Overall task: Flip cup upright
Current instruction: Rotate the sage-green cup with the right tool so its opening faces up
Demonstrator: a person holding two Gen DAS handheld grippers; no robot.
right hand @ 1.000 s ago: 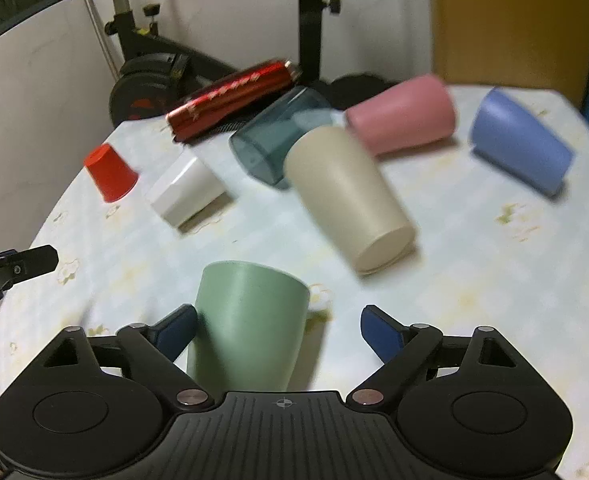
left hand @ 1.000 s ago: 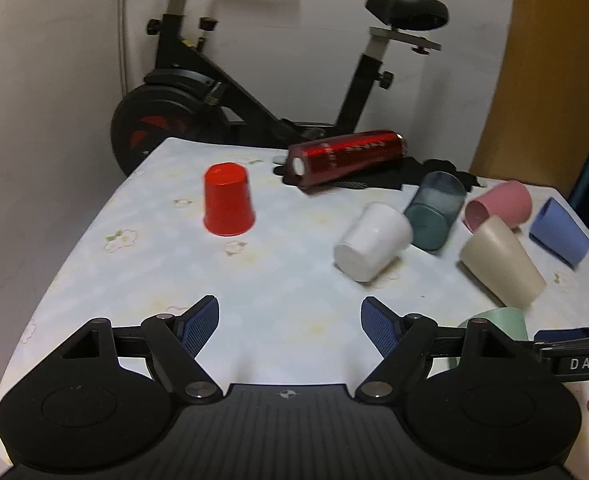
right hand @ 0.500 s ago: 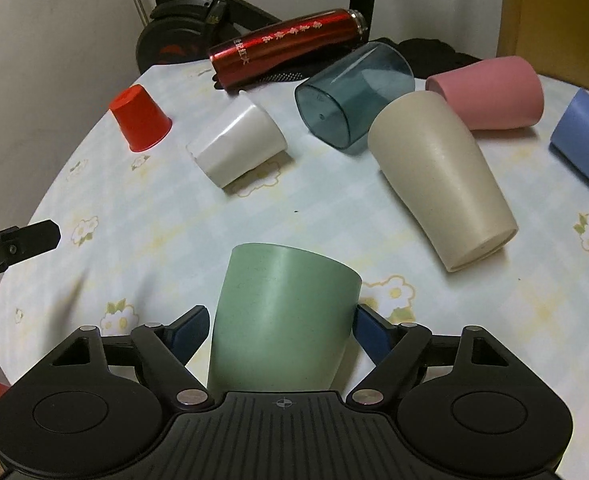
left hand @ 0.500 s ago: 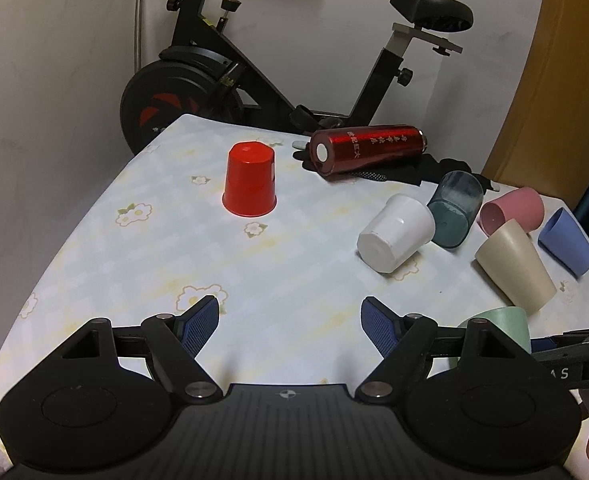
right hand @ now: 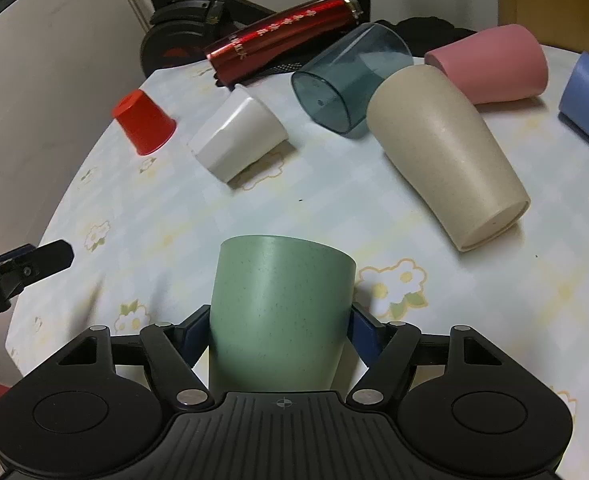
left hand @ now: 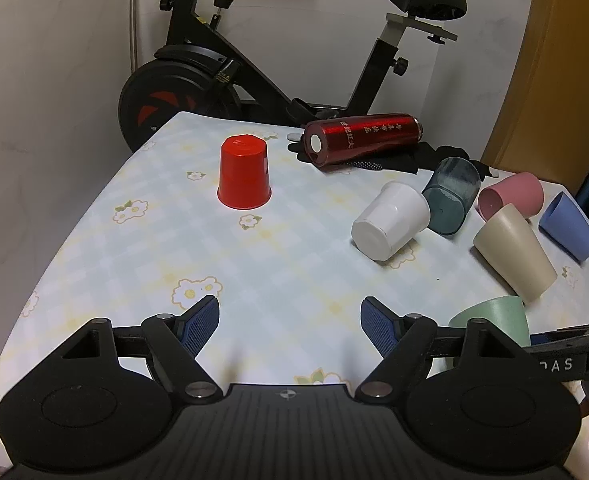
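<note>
The green cup stands mouth-down on the counter, its long axis vertical, straight ahead at twelve o'clock between the right gripper fingers, which are clenched on its lower wall. The left gripper hovers released, the cup at its three o'clock, so the right hand is the nearer.

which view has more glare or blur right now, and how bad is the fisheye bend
Left wrist view: sharp, a mild highlight on the red bottle, table edge bowed by the lens. Right wrist view: the green cup between the fingers is slightly soft up close, glare streaks the bottle, and the table curves strongly.
</note>
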